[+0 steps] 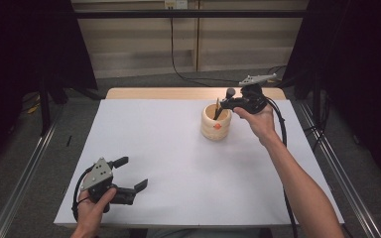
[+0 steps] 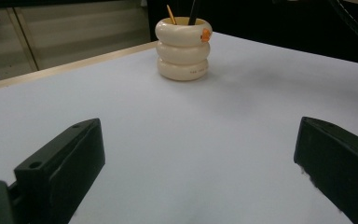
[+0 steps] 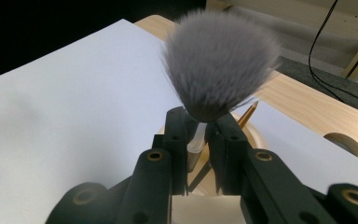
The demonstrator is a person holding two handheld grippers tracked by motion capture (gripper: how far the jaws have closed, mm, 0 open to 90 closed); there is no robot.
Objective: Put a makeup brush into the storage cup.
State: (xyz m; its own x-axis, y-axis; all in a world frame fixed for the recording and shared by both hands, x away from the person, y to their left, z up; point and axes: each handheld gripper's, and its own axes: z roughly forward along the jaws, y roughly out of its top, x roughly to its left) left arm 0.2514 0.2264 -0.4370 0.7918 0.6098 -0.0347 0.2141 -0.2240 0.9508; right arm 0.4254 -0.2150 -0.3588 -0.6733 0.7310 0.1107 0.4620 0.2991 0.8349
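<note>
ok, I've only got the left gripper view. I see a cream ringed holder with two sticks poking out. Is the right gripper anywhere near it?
Observer: Yes. The right gripper hangs just above the holder, on its far right side.
Operator: Holding anything?
Observer: A brush with a grey bristle head. The jaws are shut on the brush handle just below the bristles.
Operator: Handle in the holder yet?
Observer: Its lower end points down into the holder's mouth, beside a brown pencil standing inside.
</note>
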